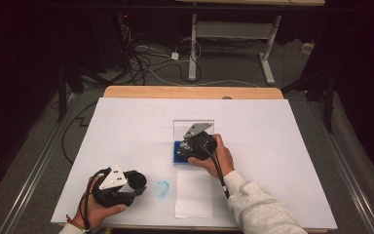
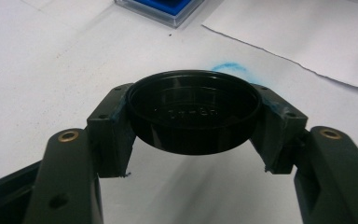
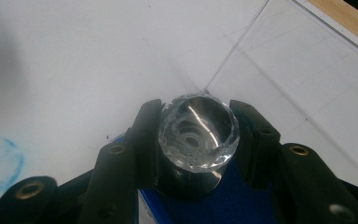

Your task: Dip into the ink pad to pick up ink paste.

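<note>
Your left gripper (image 1: 131, 183) sits at the lower left of the high view, its jaws clamped on the rim of a black cap (image 2: 193, 109). The cap is a shallow round plastic lid, smooth and slightly glossy, with faint raised lettering inside that is too blurred to read. You hold it by two opposite points of its rim, hollow side toward the camera and clear of the counter (image 1: 126, 126), which probably keeps it out of the way and ready to go back on.

Your right gripper (image 1: 195, 148) works near the middle of the high view, over the blue ink pad (image 1: 178, 157). Its jaws are closed on the stamp (image 3: 198, 135), a stubby cylinder with a dark body and a clear faceted top that glints like cut glass (acrylic, most likely). You grip it by its sides with the lower end down on the blue pad, seemingly to press the face evenly into the ink. The pad looks soft and matte and sits in a clear hard case whose lid (image 1: 193, 127) is tipped up behind it.

A blue smudge (image 1: 161, 188) marks the white sheet near the bottom centre of the high view, just left of a loose paper slip (image 1: 194, 195) with a ragged edge, probably laid there to take the print.
</note>
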